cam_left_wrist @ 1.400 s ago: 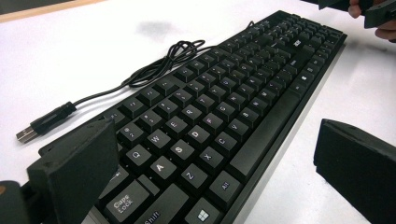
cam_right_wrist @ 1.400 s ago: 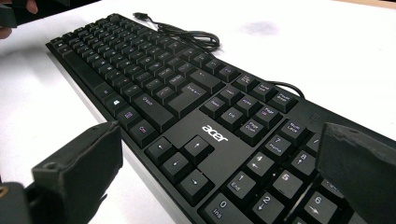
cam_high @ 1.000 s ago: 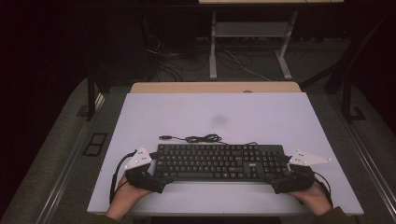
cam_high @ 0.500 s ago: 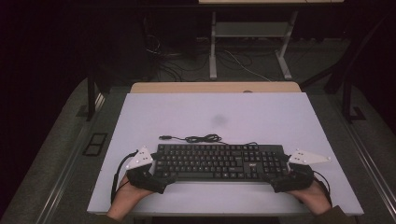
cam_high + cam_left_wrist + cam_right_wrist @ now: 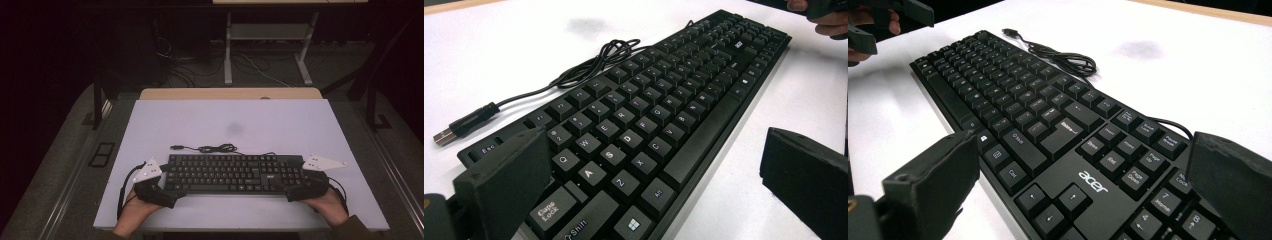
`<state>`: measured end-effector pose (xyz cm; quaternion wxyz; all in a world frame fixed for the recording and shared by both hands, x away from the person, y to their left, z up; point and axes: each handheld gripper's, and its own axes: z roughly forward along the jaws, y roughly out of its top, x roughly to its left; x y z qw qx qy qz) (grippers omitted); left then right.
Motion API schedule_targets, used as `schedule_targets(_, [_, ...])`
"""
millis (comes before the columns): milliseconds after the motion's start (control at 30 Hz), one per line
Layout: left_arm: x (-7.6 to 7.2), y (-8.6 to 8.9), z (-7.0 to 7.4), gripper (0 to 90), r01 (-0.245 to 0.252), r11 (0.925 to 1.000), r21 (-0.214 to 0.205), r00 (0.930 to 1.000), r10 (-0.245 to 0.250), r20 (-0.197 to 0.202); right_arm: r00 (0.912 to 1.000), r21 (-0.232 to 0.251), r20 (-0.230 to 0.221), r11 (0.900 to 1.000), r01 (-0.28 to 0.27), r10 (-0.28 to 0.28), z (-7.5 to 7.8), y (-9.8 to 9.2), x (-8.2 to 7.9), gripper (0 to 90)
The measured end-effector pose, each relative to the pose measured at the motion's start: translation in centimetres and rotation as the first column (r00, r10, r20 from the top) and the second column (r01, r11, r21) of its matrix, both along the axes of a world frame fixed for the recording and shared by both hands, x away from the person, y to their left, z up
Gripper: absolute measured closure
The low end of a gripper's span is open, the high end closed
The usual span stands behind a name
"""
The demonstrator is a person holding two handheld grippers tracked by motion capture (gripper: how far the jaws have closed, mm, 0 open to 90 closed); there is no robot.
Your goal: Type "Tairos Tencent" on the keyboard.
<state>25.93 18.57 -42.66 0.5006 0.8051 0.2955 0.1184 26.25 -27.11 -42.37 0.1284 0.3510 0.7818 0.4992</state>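
1. The white table [image 5: 280, 120] carries everything you are working with; take the black keyboard [image 5: 235, 173] as your landmark, lying flat along the table's near half, long side across in front of you.
2. The keyboard's own cable [image 5: 212, 148] lies in a loose bundle just behind its back edge, on the table, with the plug end trailing off to the left of the bundle.
3. Your left gripper [image 5: 165, 187] sits at the keyboard's left end. In the left gripper view its jaws stand spread wide, one over the Esc and Caps Lock corner, the other off the front edge above bare table, so the left end lies between them.
4. Your right gripper [image 5: 295, 190] sits at the keyboard's right end. In the right gripper view its jaws are likewise spread apart, one off the front edge near the Ctrl key, the other over the number pad's far corner.
5. Whether either jaw actually touches the keyboard is hard to judge from these angles; neither looks clamped onto it.
6. A faint grey smudge [image 5: 234, 129] marks the table well behind the keyboard, beyond the cable.
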Motion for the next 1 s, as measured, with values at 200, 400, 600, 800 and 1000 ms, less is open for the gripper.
schedule_targets(200, [0.1,0.0,-0.1,0.0,-0.004,1.0000,-0.001,1.0000,0.004,0.001,1.0000,0.003,-0.007,1.0000,-0.005,0.005,0.1,0.3,0.3,4.1])
schedule_targets(400, [0.0,0.0,0.0,0.0,-0.005,1.0000,0.004,1.0000,0.005,0.004,0.9999,0.004,-0.004,0.9999,-0.016,0.016,0.3,0.8,0.4,4.7])
schedule_targets(600, [0.0,0.0,-0.1,0.0,-0.005,1.0000,0.004,1.0000,0.005,0.000,0.9993,0.014,-0.023,0.9994,-0.031,0.031,0.4,1.6,0.8,6.0])
schedule_targets(800, [-0.1,0.1,-0.1,0.0,-0.007,1.0000,0.005,1.0000,0.007,0.000,0.9981,0.006,-0.031,0.9986,-0.053,0.053,0.3,2.7,1.3,11.2])
schedule_targets(1000, [-0.1,0.1,-0.1,0.0,-0.008,1.0000,0.000,1.0000,0.008,-0.003,0.9965,0.003,-0.036,0.9972,-0.075,0.075,0.2,3.7,1.6,13.9])
